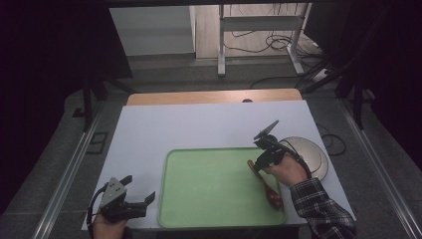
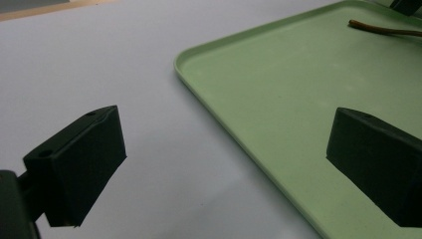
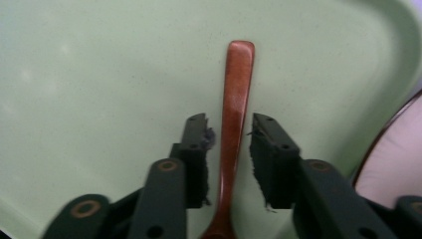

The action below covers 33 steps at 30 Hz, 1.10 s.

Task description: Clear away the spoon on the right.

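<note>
High view first: my right tool (image 1: 260, 160) points down over the right side of the green tray (image 1: 199, 209), right at the handle of the wooden spoon (image 1: 266, 184). That spoon lies inside the tray along its right edge, bowl end toward me and handle pointing away. Just right of the tray, on the white table (image 1: 149, 129), sits a pale round plate (image 1: 311, 154). My left tool (image 1: 137, 188) rests low at the near left corner of the table, beside the tray and well apart from the spoon, jaws spread.

Left gripper view: my two black jaws stand wide with nothing between them. One is over the bare table, the other over the tray's floor, and the tray's rounded corner runs between them. Far off at the top right I see the thin brown spoon handle (image 2: 383, 29) lying on the tray.

Right gripper view: my jaws straddle the spoon's reddish handle (image 3: 235, 114), one on each side at a narrow spacing. Small gaps show between the pads (image 3: 271, 159) and the wood, so I am not gripping it. It lies flat on the tray floor, and the plate's edge (image 3: 393, 159) peeks in at the right.
</note>
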Each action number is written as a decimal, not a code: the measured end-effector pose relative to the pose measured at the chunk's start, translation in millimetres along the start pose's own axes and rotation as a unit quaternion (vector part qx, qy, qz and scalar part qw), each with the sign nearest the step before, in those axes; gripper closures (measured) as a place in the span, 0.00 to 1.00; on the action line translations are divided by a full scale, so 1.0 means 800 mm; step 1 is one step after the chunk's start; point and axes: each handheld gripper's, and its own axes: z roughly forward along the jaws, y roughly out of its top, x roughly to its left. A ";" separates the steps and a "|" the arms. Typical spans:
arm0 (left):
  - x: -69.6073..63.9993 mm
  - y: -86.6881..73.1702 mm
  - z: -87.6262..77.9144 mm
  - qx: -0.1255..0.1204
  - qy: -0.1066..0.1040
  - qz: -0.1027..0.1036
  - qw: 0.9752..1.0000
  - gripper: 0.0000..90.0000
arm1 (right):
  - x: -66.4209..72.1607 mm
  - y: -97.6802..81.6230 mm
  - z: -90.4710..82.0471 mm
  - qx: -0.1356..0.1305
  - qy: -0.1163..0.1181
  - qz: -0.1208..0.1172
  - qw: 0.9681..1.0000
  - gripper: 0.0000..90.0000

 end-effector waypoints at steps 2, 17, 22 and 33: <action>0.000 0.000 0.000 0.000 0.000 0.000 1.000 0.02 | 0.001 -0.002 -0.005 -0.013 0.003 -0.004 1.000 0.70; 0.000 0.000 0.000 0.000 0.002 0.001 1.000 0.02 | 0.013 -0.031 -0.016 -0.109 -0.002 -0.087 0.990 0.78; 0.000 0.000 0.000 0.000 0.002 0.001 1.000 0.02 | 0.021 -0.040 -0.017 -0.147 -0.019 -0.110 0.983 0.85; 0.000 0.000 -0.001 -0.001 0.003 0.002 1.000 0.02 | 0.033 -0.057 -0.009 -0.191 -0.023 -0.136 0.972 0.96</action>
